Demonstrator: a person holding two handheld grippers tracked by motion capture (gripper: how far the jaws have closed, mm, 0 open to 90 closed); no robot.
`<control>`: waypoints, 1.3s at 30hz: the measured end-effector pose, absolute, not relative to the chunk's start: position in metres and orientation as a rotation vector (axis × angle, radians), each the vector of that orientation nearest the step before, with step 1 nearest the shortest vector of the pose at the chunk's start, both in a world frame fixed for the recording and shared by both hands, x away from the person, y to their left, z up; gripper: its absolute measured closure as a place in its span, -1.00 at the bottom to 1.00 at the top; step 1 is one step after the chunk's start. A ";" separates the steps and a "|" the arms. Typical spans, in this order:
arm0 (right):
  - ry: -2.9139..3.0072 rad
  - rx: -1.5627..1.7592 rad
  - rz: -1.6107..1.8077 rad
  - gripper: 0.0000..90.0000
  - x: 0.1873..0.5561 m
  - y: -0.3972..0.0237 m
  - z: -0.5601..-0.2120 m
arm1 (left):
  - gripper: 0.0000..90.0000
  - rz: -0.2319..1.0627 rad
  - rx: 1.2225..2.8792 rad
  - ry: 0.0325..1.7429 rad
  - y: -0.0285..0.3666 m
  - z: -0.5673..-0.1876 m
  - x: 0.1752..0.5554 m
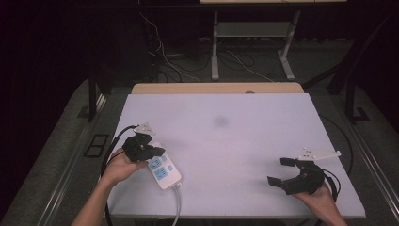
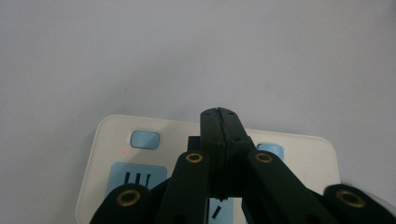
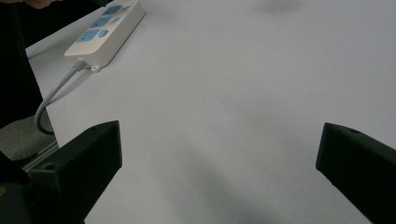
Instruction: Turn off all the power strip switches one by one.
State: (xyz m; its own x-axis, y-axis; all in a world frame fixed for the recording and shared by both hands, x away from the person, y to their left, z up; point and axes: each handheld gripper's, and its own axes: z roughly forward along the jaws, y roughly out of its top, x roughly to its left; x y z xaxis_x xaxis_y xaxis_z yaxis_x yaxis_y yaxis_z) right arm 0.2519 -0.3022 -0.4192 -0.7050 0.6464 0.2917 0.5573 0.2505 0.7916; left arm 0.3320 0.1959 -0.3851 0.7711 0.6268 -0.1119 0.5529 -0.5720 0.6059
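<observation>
Left gripper (image 1: 151, 151), jaws pressed together and empty, poised over the power strip (image 1: 164, 172) at the table's (image 1: 235, 141) left front; to press a switch (image 2: 145, 139) cleanly, descend vertically and gently; right gripper (image 1: 281, 172) idle, jaws spread.

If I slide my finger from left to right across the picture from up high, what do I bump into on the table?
Left claw → white power strip → faint dark smudge on the white table → right claw.
</observation>
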 end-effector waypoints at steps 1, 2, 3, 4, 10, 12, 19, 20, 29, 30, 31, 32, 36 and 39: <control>2.410 1.164 1.462 -1.00 0.252 -0.302 -0.419 | 0.98 0.148 2.321 0.879 0.196 -0.386 0.332; 2.410 1.162 1.461 -1.00 0.252 -0.302 -0.419 | 0.98 0.147 2.323 0.880 0.196 -0.387 0.332; 2.411 1.162 1.460 -1.00 0.252 -0.302 -0.419 | 0.98 0.146 2.324 0.880 0.196 -0.388 0.332; 2.411 1.163 1.459 -1.00 0.252 -0.302 -0.420 | 0.98 0.145 2.324 0.881 0.196 -0.389 0.332; 2.410 1.163 1.459 -1.00 0.252 -0.302 -0.420 | 0.98 0.144 2.327 0.889 0.196 -0.393 0.334; 2.410 1.164 1.459 -1.00 0.252 -0.302 -0.420 | 0.98 0.146 2.329 0.890 0.196 -0.395 0.335; 2.411 1.165 1.460 -1.00 0.252 -0.302 -0.420 | 0.98 0.143 2.334 0.896 0.195 -0.397 0.337; 2.411 1.165 1.460 -1.00 0.252 -0.303 -0.420 | 0.98 0.138 2.334 0.895 0.195 -0.399 0.337; 2.410 1.163 1.460 -1.00 0.252 -0.303 -0.420 | 0.98 0.125 2.338 0.907 0.194 -0.405 0.336; 2.411 1.163 1.459 -1.00 0.252 -0.303 -0.420 | 0.98 0.119 2.326 0.909 0.195 -0.406 0.336; 2.411 1.163 1.459 -1.00 0.252 -0.303 -0.420 | 0.98 0.119 2.326 0.909 0.195 -0.406 0.336; 2.411 1.163 1.458 -1.00 0.252 -0.302 -0.420 | 0.98 0.117 2.326 0.909 0.196 -0.406 0.337; 2.409 1.164 1.460 -1.00 0.252 -0.303 -0.420 | 0.98 0.109 2.307 0.918 0.196 -0.408 0.337; 2.411 1.164 1.456 -1.00 0.252 -0.302 -0.420 | 0.98 0.104 2.303 0.922 0.196 -0.408 0.338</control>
